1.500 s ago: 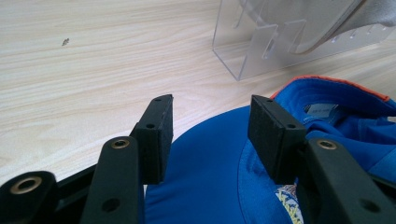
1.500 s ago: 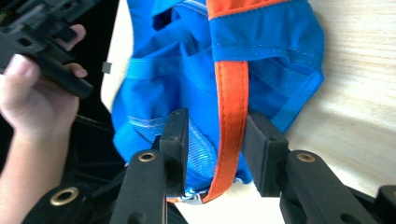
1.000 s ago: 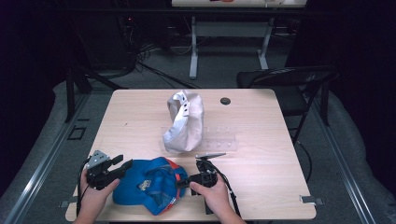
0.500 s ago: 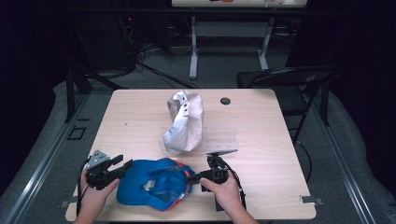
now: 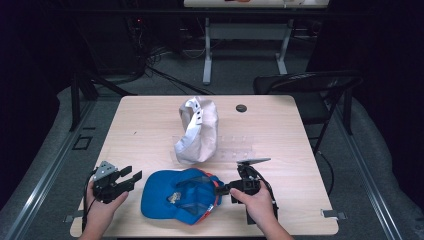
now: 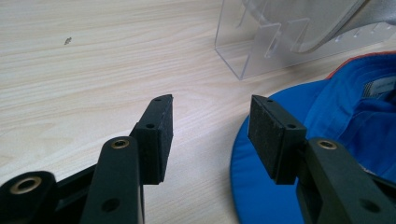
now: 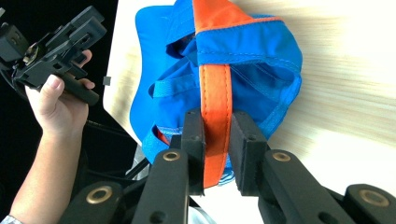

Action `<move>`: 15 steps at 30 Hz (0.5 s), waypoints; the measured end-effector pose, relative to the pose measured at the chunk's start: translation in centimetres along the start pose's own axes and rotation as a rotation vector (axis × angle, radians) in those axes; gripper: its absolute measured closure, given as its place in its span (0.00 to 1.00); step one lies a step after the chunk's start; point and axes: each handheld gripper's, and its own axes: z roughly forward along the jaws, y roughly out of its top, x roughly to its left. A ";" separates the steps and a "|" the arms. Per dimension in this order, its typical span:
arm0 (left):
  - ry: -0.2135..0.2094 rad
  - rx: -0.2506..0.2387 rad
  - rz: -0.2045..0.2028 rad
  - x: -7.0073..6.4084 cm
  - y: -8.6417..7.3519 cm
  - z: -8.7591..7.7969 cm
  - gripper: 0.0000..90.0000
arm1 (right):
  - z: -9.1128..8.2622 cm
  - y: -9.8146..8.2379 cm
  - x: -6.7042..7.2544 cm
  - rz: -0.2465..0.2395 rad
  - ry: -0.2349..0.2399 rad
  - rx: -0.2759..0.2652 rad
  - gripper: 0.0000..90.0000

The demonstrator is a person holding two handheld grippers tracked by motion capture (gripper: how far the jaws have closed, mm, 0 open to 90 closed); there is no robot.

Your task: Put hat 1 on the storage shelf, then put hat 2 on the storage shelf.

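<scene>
A blue cap point(image 5: 177, 195) with orange trim lies upside down near the table's front edge. My right gripper point(image 5: 221, 189) is at the cap's right side, shut on its orange strip point(image 7: 215, 84), which runs between the pads point(image 7: 217, 126). That edge of the cap point(image 7: 252, 51) is lifted a little off the wood. My left gripper point(image 5: 131, 177) stands open just left of the cap's brim point(image 6: 327, 116), with bare table between its jaws point(image 6: 210, 135) and nothing held.
A white cap point(image 5: 197, 130) hangs on a clear plastic stand point(image 5: 235, 150) at the table's middle, just behind the blue cap. A small black disc point(image 5: 241, 107) lies at the back right. A dark chair point(image 5: 305, 90) stands beyond the table's right corner.
My right gripper has moved to the right and slightly up with the cap's orange strip in it, drawing the blue cap that way. The left gripper has stayed put.
</scene>
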 end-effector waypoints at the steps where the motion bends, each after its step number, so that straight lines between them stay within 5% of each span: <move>1: -0.001 0.000 -0.001 0.0 0.0 0.0 0.56 | -0.3 0.0 -0.1 0.011 0.003 -0.008 0.86; 9: -0.004 0.011 0.005 -0.1 0.0 0.1 0.56 | -2.3 0.2 -0.5 0.006 -0.033 -0.002 0.86; 10: -0.002 0.006 0.004 -0.1 0.0 0.2 0.56 | -1.9 0.0 -0.2 0.058 -0.020 -0.072 0.86; 11: -0.003 0.010 0.004 -0.1 0.0 0.2 0.56 | -2.7 0.3 -0.6 0.009 -0.019 -0.008 0.86; 12: 0.001 0.007 0.002 -0.1 0.0 0.2 0.56 | -2.7 0.2 -0.7 0.016 -0.003 -0.017 0.86; 15: 0.001 0.010 0.002 -0.1 -0.1 0.3 0.56 | -3.7 0.3 -0.7 0.033 -0.067 -0.011 0.86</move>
